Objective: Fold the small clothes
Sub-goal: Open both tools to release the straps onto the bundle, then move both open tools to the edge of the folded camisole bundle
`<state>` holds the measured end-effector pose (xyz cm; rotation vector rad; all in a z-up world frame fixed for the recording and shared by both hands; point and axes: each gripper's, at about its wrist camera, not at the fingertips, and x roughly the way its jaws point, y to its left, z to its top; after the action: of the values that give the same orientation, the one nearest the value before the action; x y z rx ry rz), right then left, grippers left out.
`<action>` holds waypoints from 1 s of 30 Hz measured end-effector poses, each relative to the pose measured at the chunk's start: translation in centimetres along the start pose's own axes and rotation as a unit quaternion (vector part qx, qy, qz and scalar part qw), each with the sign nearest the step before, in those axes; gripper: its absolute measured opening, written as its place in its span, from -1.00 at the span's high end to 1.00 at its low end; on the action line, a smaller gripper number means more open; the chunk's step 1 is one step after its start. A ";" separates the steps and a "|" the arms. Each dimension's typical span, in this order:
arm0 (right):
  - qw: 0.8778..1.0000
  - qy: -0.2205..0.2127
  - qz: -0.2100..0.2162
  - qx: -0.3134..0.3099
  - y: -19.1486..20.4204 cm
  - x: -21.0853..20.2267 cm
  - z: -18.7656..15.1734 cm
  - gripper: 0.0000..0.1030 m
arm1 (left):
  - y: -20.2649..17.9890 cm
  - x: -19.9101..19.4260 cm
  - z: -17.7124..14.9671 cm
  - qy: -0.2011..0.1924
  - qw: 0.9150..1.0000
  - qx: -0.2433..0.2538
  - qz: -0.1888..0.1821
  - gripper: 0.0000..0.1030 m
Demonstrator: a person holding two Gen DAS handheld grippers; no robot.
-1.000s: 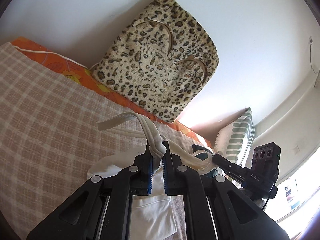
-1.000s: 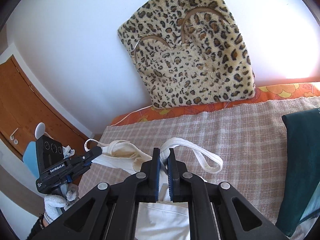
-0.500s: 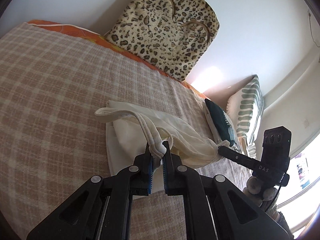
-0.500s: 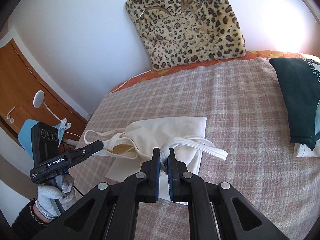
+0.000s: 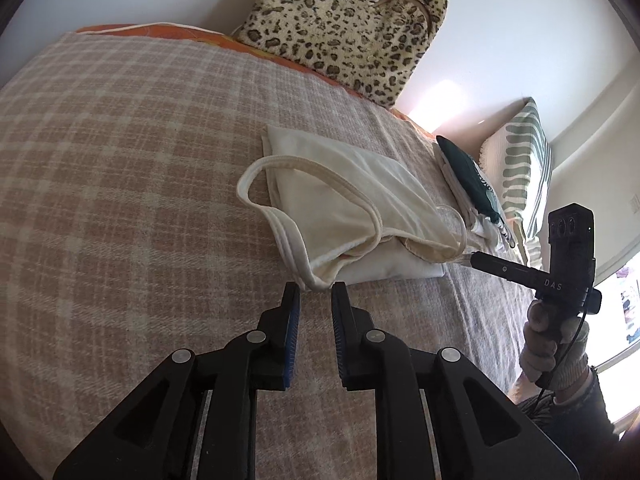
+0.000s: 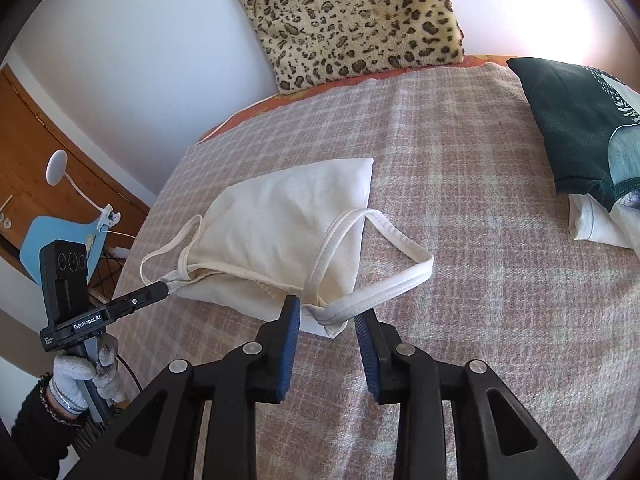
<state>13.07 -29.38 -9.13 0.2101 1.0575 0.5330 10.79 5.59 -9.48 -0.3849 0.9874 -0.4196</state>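
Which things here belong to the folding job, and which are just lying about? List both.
Job: cream top, left gripper, right gripper.
Lying about: leopard cushion, dark green garment, striped pillow, checked blanket.

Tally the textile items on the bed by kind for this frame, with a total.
Cream strappy top: 1
Dark green garment: 1
White folded garment under it: 1
Leopard-print cushion: 1
Green-striped pillow: 1
Checked blanket: 1
Total: 6

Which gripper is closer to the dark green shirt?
Right. The right gripper is at the white top's strap, on the dark green shirt's side; the left gripper is at the far strap.
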 end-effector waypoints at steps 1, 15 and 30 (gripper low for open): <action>1.000 0.006 -0.006 0.000 -0.1 -0.2 -0.3 0.36 | 0.1 -0.5 -0.4 0.001 1.000 0.001 0.001 0.72; 0.994 -0.068 -0.022 -0.081 3.2 -1.6 2.2 0.36 | -3.6 -2.1 4.9 -0.081 0.996 0.048 -0.002 0.72; 0.993 0.036 -0.032 -0.104 3.9 5.7 1.2 0.37 | -2.7 5.2 2.9 0.037 0.992 0.103 0.055 0.72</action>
<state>15.06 -23.02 -11.35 -0.0263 1.0664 0.5917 15.38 0.99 -10.36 -0.1282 1.0207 -0.4338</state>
